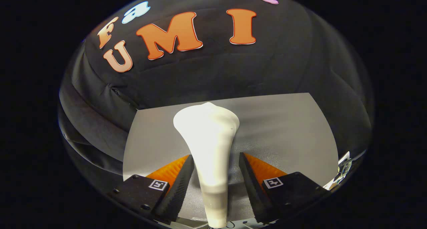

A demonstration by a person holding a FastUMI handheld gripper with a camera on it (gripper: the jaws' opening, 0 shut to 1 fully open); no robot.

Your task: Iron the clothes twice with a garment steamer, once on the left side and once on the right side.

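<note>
- Tongs stand parted, one finger on each side of the white garment steamer; we see gaps between both pads and its handle, so nothing is clamped yet.
- We judge the step in hand to be taking hold of the steamer: we should close evenly on the narrow handle low between the fingers, square on both sides, so the wide head does not swing.
- Just ahead, the steamer's flared head rises above the fingertips, tilted slightly to one side.
- Beneath and beyond lies the grey surface, smooth; whether it is the clothes or a board we cannot tell.
- Beside the right finger, at the surface's edge, sits some small pale clutter, too blurred to name; we would steer clear of it.
- Farthest off hangs the booth's black cloth wall, well behind; nothing stands in the way.
</note>
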